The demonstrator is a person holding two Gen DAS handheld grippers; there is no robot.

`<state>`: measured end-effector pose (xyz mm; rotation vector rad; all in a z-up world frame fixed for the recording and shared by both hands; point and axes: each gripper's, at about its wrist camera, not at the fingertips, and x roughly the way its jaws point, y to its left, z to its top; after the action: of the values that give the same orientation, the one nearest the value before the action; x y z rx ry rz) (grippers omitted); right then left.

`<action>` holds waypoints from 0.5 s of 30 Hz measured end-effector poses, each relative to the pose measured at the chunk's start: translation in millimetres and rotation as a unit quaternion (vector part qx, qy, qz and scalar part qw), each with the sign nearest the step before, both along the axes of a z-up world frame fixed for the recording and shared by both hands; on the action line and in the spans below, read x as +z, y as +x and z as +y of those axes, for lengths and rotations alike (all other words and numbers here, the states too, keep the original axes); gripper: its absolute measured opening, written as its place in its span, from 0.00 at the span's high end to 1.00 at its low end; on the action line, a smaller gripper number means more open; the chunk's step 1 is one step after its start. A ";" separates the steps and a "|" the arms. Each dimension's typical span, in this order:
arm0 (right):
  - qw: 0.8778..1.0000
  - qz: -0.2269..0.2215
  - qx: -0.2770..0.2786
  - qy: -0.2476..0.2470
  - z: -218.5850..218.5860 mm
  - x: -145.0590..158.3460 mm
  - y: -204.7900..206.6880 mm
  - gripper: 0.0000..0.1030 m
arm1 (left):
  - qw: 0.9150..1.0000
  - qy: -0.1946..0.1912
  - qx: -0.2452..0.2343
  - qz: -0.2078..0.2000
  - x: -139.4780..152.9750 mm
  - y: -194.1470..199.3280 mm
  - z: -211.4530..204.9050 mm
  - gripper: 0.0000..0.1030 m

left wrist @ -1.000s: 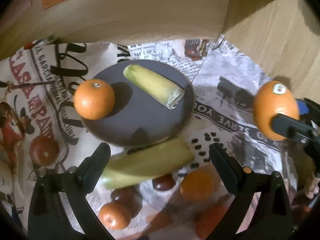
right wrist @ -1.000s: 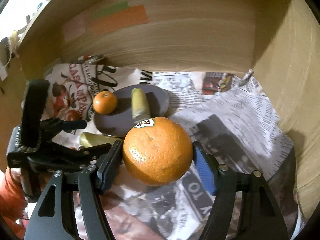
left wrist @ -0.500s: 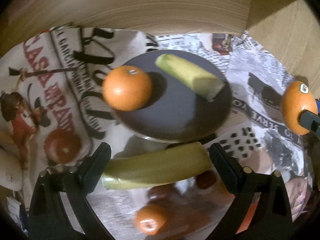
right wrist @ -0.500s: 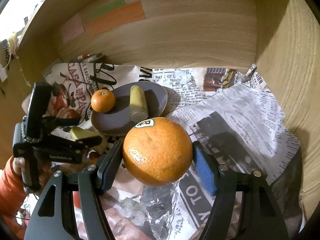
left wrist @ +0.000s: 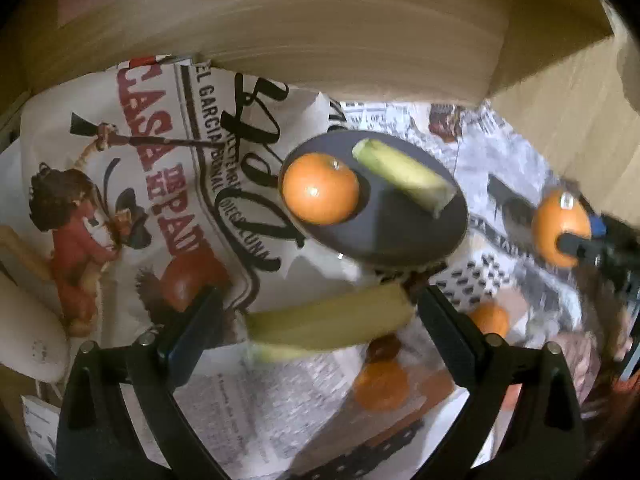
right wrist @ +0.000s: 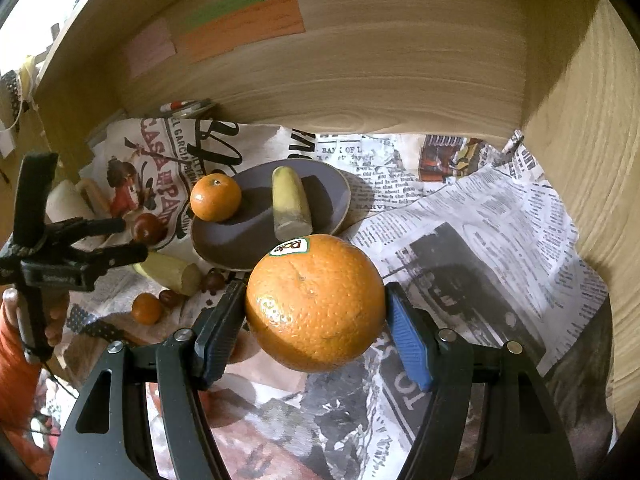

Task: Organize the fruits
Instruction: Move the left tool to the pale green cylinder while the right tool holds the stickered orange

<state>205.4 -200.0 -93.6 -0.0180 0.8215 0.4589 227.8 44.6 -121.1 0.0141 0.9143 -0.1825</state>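
Note:
My right gripper (right wrist: 314,312) is shut on a large orange (right wrist: 316,304) with a sticker, held above the newspaper just right of a dark plate (right wrist: 328,192). The plate holds a small mandarin (right wrist: 215,197) and a yellow-green banana piece (right wrist: 290,204). My left gripper (left wrist: 316,320) is open, with a second banana piece (left wrist: 332,322) lying on the paper between its fingers. In the left wrist view the plate (left wrist: 400,236), mandarin (left wrist: 320,194) and held orange (left wrist: 560,228) also show.
Newspaper covers the shelf floor (right wrist: 480,240). Wooden walls (right wrist: 360,60) close the back and right side. A small mandarin (right wrist: 147,308) and dark chestnut-like fruits (right wrist: 148,228) lie left of the plate. A white object (left wrist: 28,332) sits at far left.
My left gripper has shifted left and pulled back, so the plate and banana piece now sit further right in its view. The right gripper holds the orange almost still.

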 end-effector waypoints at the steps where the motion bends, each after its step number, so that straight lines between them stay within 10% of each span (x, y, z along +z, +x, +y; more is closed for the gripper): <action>1: 1.000 0.001 0.000 0.000 1.1 -0.2 0.5 0.35 | 1.000 0.006 -0.007 0.006 -3.8 -0.1 0.5 0.03; 10: 1.000 0.012 -0.010 -0.003 8.2 -4.0 -0.3 0.35 | 0.994 0.057 -0.087 0.032 -39.2 13.0 -13.0 0.04; 15: 1.000 0.015 -0.027 -0.004 6.8 -5.5 -0.2 0.35 | 0.994 0.014 -0.096 0.050 -39.6 26.4 -5.0 0.13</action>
<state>205.1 -193.2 -99.1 0.0042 0.8510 0.4069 254.3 39.6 -160.7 0.1207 1.0151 -0.3511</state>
